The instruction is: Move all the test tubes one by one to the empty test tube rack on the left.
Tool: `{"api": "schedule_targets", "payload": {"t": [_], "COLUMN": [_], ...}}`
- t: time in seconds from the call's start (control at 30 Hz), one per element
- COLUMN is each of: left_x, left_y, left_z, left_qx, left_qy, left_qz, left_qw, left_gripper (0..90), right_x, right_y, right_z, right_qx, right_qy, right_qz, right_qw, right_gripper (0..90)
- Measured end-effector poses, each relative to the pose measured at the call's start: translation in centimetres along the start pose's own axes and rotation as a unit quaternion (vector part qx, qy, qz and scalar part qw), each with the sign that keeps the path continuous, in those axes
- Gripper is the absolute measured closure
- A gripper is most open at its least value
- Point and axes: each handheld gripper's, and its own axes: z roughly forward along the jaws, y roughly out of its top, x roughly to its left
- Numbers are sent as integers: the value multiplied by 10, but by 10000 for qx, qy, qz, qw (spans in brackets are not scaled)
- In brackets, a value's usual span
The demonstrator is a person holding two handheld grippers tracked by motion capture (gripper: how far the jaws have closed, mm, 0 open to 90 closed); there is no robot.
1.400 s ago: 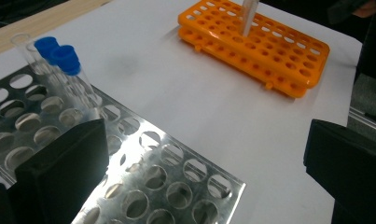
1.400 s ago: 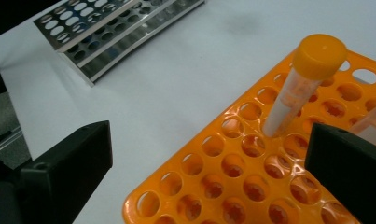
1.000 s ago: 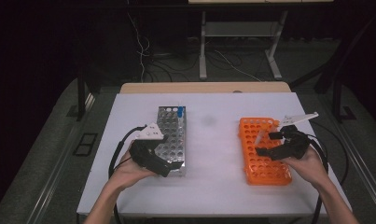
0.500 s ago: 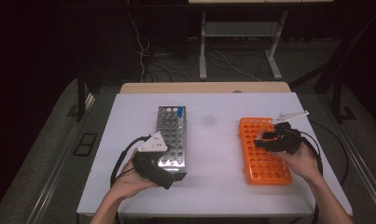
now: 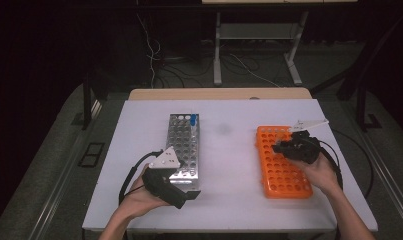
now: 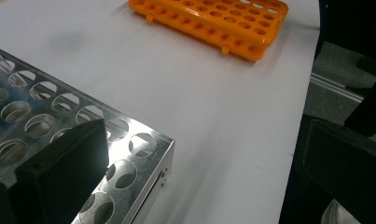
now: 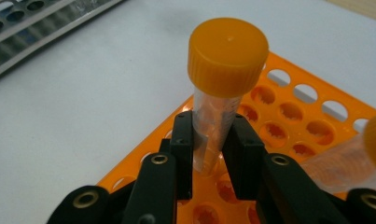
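Note:
My right gripper (image 7: 211,135) is shut on a clear tube (image 7: 213,121) with an orange cap (image 7: 227,56), held upright over the orange rack (image 7: 288,112); the tube's lower end is at one of the holes. In the high view this gripper (image 5: 279,146) is above the far part of the orange rack (image 5: 281,172). My left gripper (image 5: 188,194) is at the near end of the metal rack (image 5: 184,142). In the left gripper view its jaws stand wide apart with nothing between them, one over the metal rack's corner (image 6: 129,154).
A second orange-capped tube (image 7: 358,158) leans in the orange rack on the right. A blue-capped tube (image 5: 193,120) stands at the metal rack's far end. The white table (image 5: 229,150) has bare room between the racks. The table's edge (image 6: 307,79) is near the left gripper.
The left gripper has drawn back toward the near end of the metal rack. The right gripper has shifted slightly left over the orange rack with the tube.

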Motion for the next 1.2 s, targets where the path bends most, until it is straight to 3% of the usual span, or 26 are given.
{"api": "schedule_targets", "payload": {"t": [0.3,0.53,0.8,1.2], "left_x": [4,10,13,13], "left_y": [-1,-3,-1,23], "left_z": [5,11,16,14], "left_qx": [81,127,80,63], "left_qy": [-10,-3,-80,-231], "left_qz": [-46,-107,-205,-25], "left_qw": [10000,9999,9997,9997], "left_gripper": [0,0,0,2], "right_x": [7,27,58,92], "right_y": [14,28,37,50], "right_z": [-27,-45,-47,-44], "right_qx": [-310,-465,-452,-280], "right_qy": [8,473,1038,1531], "right_qz": [-150,-365,-666,-1104], "right_qw": [9994,9971,9913,9816], "right_gripper": [741,741,741,741]}}
